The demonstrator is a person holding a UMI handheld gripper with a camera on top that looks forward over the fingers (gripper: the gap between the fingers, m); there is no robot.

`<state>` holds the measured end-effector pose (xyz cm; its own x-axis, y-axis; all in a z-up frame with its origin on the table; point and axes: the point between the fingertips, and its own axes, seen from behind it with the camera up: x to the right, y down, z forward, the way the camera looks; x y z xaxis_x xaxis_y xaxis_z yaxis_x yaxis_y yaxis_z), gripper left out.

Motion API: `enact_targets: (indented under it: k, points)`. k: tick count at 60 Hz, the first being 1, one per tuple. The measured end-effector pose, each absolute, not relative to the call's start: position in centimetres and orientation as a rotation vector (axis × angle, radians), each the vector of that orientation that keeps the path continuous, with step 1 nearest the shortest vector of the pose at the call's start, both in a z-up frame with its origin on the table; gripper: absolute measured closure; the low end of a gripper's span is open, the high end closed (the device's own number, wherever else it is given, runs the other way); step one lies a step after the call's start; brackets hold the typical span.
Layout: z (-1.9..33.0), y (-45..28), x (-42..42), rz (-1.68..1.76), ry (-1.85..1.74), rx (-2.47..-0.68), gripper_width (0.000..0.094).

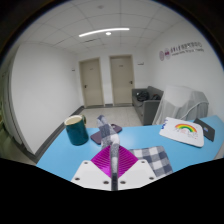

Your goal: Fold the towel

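Magenta pads meet around a fold of checked cloth.

The gripper (113, 178) has its two fingers drawn together, their pads (100, 173) pressed on a raised ridge of the towel (146, 158), a grey-and-white plaid cloth that spreads out to the right of the fingers on the light blue table (60, 158). Beyond the fingers, a second bit of dark plaid cloth (103, 133) lies farther off on the table. To the far left stands a dark teal mug (76, 130), upright. To the far right rests a white board (184, 130) bearing a rainbow picture. Past the table, two closed doors (107, 81) sit in the far wall.
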<state>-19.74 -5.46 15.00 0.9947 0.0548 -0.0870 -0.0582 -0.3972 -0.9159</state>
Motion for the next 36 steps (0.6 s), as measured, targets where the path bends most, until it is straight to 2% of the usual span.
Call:
enact_targets:
  k: [7, 12, 14, 15, 16, 18, 21, 22, 24, 27, 36]
  points:
    - [12.4, -5.4, -12.6, 0.087, 0.126, -2.05, 0.088]
    - [7.4, -5.9, -8.3, 0.049, 0.144, -2.165, 0.0843]
    - [6.2, -6.2, -8.2, 0.08, 0.146, -2.2, 0.08]
    - [6.5, -6.6, -8.6, 0.099, 0.147, -2.211, 0.0764]
    - [5.9, -6.6, -8.3, 0.12, 0.145, -2.209, 0.067]
    - [6.1, -6.6, -8.3, 0.142, 0.161, -2.201, 0.0556]
    - [6.5, -7.0, -7.7, 0.142, 0.184, -2.199, 0.031]
    - [6.7, -7.1, -7.5, 0.14, 0.19, -2.198, 0.0176]
    - [7.4, -7.5, -7.5, 0.14, 0.204, -2.196, 0.007]
    - [8.3, -7.9, -7.3, 0.146, 0.225, -2.176, 0.0108]
    - [12.7, -11.6, -7.3, 0.101, 0.285, -2.132, 0.0103]
